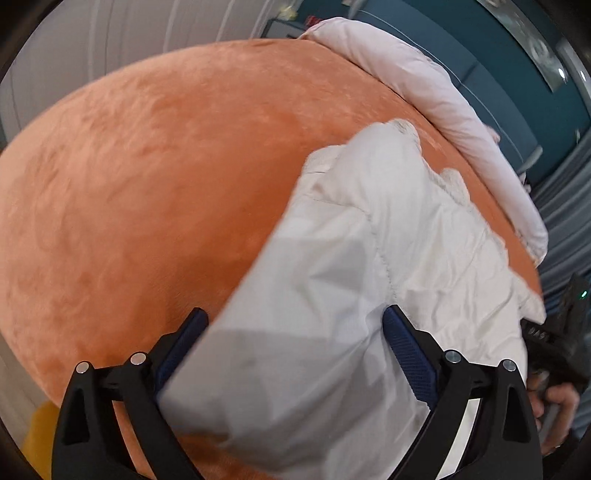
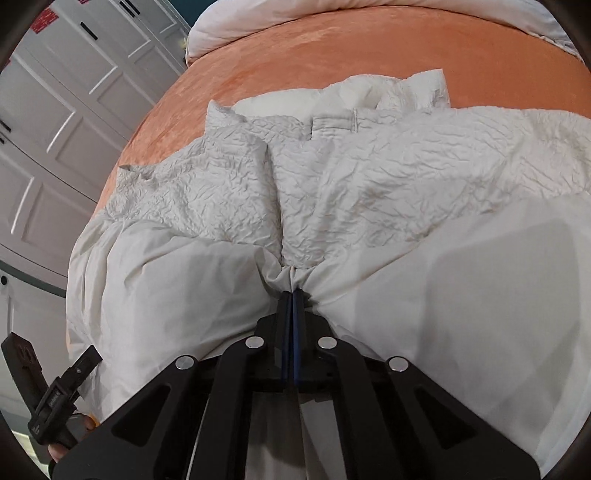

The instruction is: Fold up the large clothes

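Observation:
A large white padded garment (image 1: 369, 258) lies on an orange bed cover (image 1: 147, 184). In the left wrist view my left gripper (image 1: 295, 325) is open, its blue-padded fingers (image 1: 406, 347) wide apart on either side of a smooth white panel of the garment. In the right wrist view my right gripper (image 2: 292, 295) is shut on a bunched fold of the garment (image 2: 369, 184), whose crinkled side spreads out beyond it over the bed cover (image 2: 332, 55). The right gripper body and hand show at the right edge of the left wrist view (image 1: 554, 343).
A pale rolled duvet (image 1: 424, 81) lies along the far edge of the bed; it also shows in the right wrist view (image 2: 236, 26). White panelled wardrobe doors (image 2: 55, 110) stand to the left. A dark teal wall (image 1: 498, 55) is behind the bed.

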Demonstrator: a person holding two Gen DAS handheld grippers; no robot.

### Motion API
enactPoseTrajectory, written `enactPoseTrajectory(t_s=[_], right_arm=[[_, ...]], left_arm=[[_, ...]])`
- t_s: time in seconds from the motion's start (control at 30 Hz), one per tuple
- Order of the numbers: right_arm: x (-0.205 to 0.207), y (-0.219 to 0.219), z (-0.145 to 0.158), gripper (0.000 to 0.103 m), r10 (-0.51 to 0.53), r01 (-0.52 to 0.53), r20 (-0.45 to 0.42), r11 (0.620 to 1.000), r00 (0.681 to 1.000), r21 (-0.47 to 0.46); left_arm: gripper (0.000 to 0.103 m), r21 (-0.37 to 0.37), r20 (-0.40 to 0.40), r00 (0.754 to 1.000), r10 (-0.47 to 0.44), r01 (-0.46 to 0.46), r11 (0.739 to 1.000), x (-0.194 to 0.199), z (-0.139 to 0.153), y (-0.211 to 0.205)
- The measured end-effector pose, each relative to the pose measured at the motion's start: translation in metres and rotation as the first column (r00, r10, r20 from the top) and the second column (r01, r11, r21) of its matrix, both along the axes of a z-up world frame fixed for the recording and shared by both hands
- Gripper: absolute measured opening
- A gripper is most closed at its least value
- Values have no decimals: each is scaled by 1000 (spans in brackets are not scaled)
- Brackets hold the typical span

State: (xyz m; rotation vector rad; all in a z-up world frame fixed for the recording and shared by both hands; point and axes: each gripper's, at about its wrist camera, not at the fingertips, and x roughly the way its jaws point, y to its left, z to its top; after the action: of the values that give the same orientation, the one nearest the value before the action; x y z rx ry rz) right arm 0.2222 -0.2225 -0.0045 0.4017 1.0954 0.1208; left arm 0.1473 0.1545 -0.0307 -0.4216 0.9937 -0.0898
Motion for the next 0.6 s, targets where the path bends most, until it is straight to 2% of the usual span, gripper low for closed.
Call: enactPoseTrajectory(t_s=[0.07, 0.1, 0.13, 0.2, 0.23, 0.3, 0.43, 0.6], right_arm=[[-1, 4, 1, 0, 6, -5, 7, 1000, 1000, -18], [1, 3, 3, 0, 8, -8, 2, 1000, 1000, -18], [-2, 4, 6, 0, 5, -5, -5, 1000, 1000, -12], [-8, 0, 20, 0, -22, 22, -27, 999, 999, 29], [-15, -3, 27, 4, -33, 34, -23, 998, 999, 52], [-38, -5, 45, 4, -31, 31, -1, 997, 1000, 67], [-83, 2, 63, 4, 22, -22, 13, 999, 1000, 25], [-100, 9, 27, 0, 47, -47, -44, 999, 998, -6]], left_arm=[[91, -4, 9, 1000, -27, 27, 1000, 2, 2, -7], [76, -27, 12, 999, -44, 45, 999, 2, 3, -8], [68, -68, 13, 997, -70, 71, 995, 3, 6, -11], [44, -112, 12, 995, -96, 97, 989, 4, 11, -8], [39, -119, 19, 995, -102, 104, 987, 3, 14, -8], [21, -131, 36, 992, -120, 124, 984, 1, 22, -6], [10, -132, 77, 986, -146, 156, 979, -5, 43, -14], [5, -124, 144, 973, -181, 199, 972, -19, 79, -36]])
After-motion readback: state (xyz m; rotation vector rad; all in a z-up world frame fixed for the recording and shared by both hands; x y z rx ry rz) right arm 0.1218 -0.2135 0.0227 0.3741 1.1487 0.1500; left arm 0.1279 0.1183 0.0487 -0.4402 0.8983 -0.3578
